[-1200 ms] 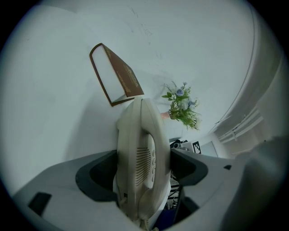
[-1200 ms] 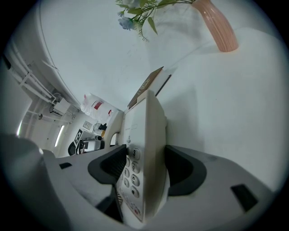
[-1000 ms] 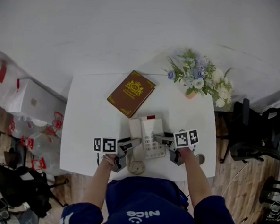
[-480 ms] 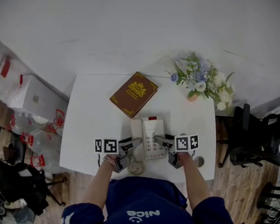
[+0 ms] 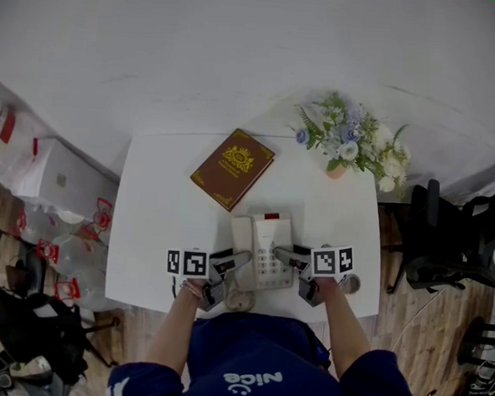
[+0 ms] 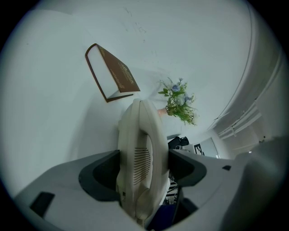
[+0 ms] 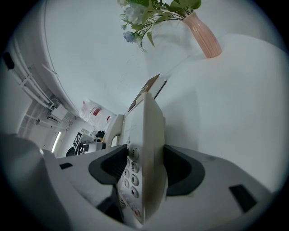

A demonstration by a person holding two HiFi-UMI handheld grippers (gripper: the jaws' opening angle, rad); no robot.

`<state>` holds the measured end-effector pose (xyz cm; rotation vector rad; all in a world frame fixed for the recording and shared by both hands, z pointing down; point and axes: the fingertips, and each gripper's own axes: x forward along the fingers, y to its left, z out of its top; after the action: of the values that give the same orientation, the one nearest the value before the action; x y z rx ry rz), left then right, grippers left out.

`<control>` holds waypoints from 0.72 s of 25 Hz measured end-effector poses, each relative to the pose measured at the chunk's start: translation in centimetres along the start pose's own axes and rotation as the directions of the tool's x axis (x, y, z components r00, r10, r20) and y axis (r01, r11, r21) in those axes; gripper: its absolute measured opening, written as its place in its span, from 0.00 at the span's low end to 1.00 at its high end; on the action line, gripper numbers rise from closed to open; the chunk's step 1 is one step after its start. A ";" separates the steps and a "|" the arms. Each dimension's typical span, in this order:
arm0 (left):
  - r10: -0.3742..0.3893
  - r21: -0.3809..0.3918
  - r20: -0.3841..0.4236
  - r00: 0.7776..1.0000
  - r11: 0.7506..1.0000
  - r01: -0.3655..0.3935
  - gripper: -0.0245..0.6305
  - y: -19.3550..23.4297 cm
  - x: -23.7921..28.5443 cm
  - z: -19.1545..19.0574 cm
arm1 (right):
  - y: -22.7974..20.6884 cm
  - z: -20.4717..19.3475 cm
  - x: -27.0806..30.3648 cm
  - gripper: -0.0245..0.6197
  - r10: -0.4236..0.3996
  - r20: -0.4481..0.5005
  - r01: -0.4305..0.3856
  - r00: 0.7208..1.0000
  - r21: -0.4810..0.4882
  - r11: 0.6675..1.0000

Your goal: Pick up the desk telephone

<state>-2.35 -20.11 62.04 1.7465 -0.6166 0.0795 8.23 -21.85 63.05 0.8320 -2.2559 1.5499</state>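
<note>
A cream desk telephone [image 5: 263,248] with its handset on the left and a keypad on the right sits near the front edge of the white table [image 5: 153,229]. My left gripper [image 5: 242,266] reaches in from the left. Its jaws are closing, and the handset [image 6: 142,153] fills the gap between both pads of this gripper [image 6: 143,169]. From the right, my right gripper [image 5: 284,255] holds the keypad side. In the right gripper view the telephone's edge [image 7: 146,149] stands between the pads of the right gripper [image 7: 144,167], with the keys against one pad.
A brown book [image 5: 232,169] lies behind the telephone. A vase of flowers [image 5: 351,145] stands at the back right corner. A round object [image 5: 241,300] lies by the front edge, and another [image 5: 353,283] by the right hand. Chairs and bags stand on the floor around the table.
The telephone and both grippers sit slightly nearer the table's front edge than a second ago. Both grippers stay on the same sides of the telephone.
</note>
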 end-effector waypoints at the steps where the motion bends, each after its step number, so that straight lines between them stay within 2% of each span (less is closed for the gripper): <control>1: 0.000 0.001 0.000 1.000 1.000 0.000 0.57 -0.1 -0.1 -0.1 | 0.1 -0.1 -0.1 0.45 0.000 0.004 0.000 1.000 0.002 1.000; 18: -0.031 0.062 0.060 0.998 0.998 0.027 0.57 -3.5 -3.1 0.8 | 4.3 0.4 -2.0 0.44 0.018 0.095 -0.016 0.995 -0.021 1.000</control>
<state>-3.70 -19.29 57.57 1.8223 -0.6388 0.0251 7.26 -20.56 58.58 0.9015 -2.3468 1.5222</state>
